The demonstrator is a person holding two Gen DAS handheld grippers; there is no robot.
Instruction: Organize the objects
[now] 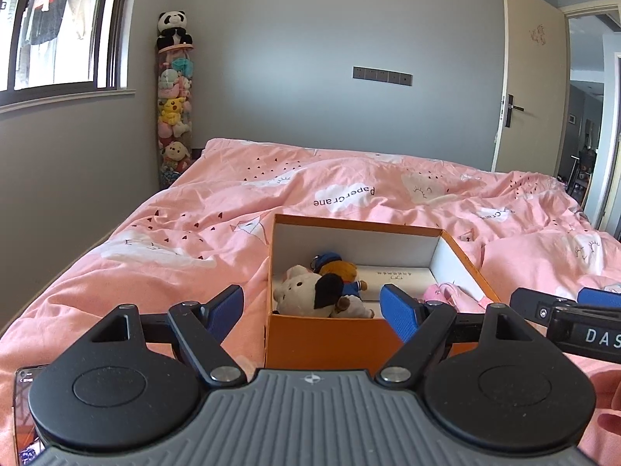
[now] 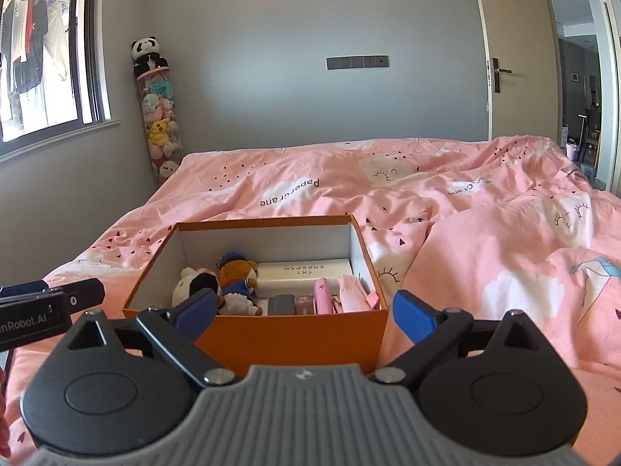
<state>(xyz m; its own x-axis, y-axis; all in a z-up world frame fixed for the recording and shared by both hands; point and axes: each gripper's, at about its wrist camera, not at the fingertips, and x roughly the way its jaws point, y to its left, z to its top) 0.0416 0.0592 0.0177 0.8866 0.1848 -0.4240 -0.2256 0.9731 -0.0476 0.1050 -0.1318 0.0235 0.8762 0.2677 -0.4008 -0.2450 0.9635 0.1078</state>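
Two plush toys lie lengthwise inside orange box.

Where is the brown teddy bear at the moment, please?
In the right wrist view, the brown teddy bear lies inside the orange box, between the white plush and the white carton.

Left gripper: jaws spread wide, nothing between the pads, pointing slightly downward. Right gripper: same, jaws wide, empty, alongside the left one, fingertips level with it.
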